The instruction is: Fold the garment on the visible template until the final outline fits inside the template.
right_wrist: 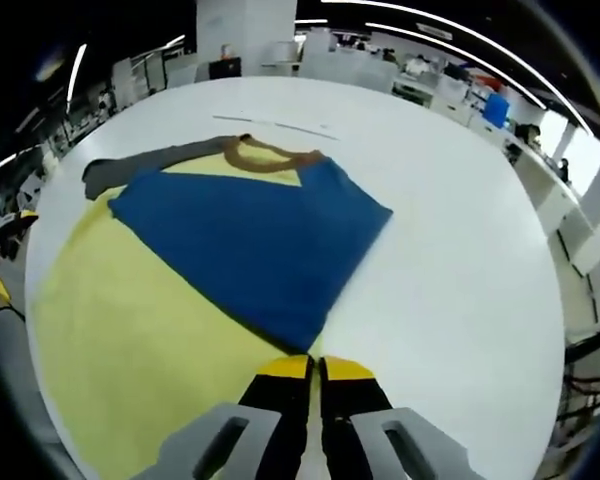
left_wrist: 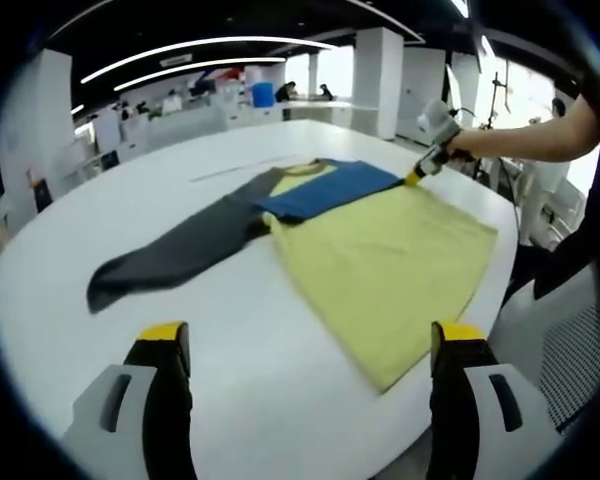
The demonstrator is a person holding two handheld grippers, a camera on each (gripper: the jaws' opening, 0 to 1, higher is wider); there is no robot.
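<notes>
Two grippers at work. Left gripper (left_wrist: 310,345), jaws wide apart, bottom of left gripper view, above bare table (left_wrist: 230,370). Garment (left_wrist: 380,260) mid-frame: yellow body, blue sleeve folded across, grey sleeve trailing left. Right gripper (left_wrist: 416,178) upper right there, at the blue sleeve's corner. Right gripper view: right gripper (right_wrist: 311,368) jaws pressed together, pinching garment (right_wrist: 230,240) edge; neckline upper centre.

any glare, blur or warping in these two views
Left gripper view: fisheye bends the white table edge, ceiling light strips glare, bright windows wash out the background. Right gripper view: the garment looks sharp and evenly lit; the right gripper is slightly soft up close.
</notes>
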